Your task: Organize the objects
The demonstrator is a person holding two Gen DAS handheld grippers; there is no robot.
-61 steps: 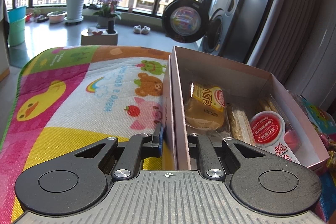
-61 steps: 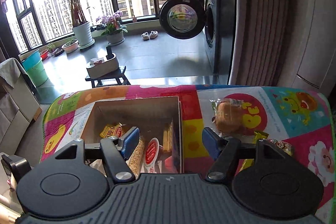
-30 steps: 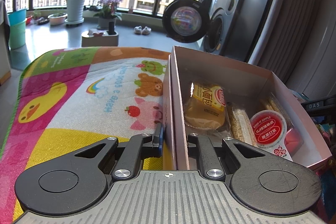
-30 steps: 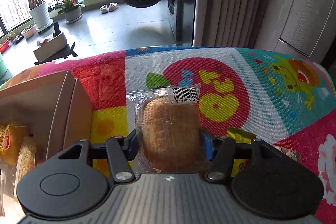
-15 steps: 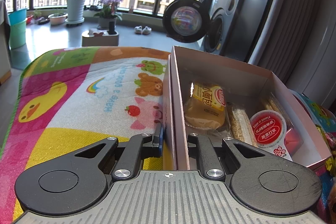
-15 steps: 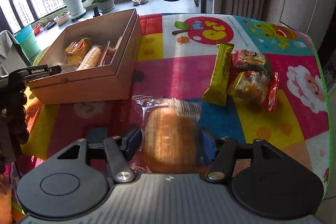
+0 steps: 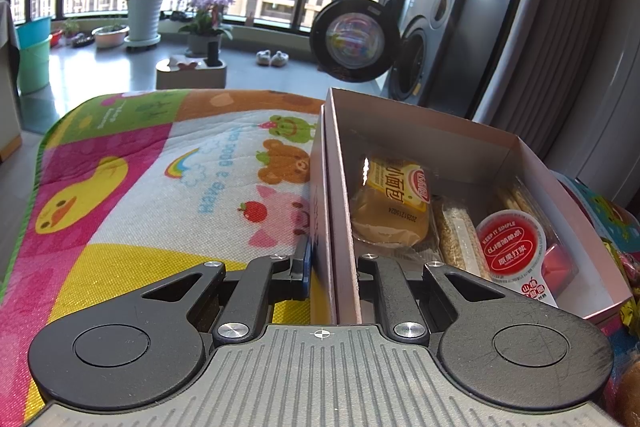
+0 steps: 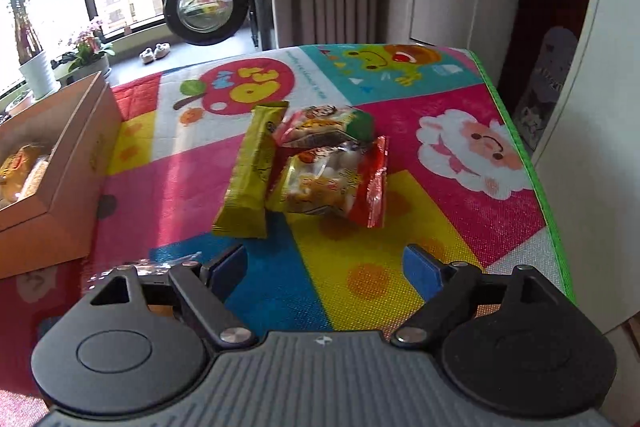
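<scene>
Left wrist view: left tongs [image 7: 331, 263] clamp the pink box [image 7: 460, 131] wall; right tongs [image 8: 325, 267] gape over bright crinkly snack packets [image 8: 332, 171].

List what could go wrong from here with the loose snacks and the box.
1. The right gripper is open over bare mat, and the bread packet lies half hidden under its left finger; closing or lowering now could crush or drag it.
2. The yellow bar leans against the two red-edged snack bags; a grasp may catch more than one.
3. The left gripper pinches only the box's thin wall; tugging could bend it.
</scene>
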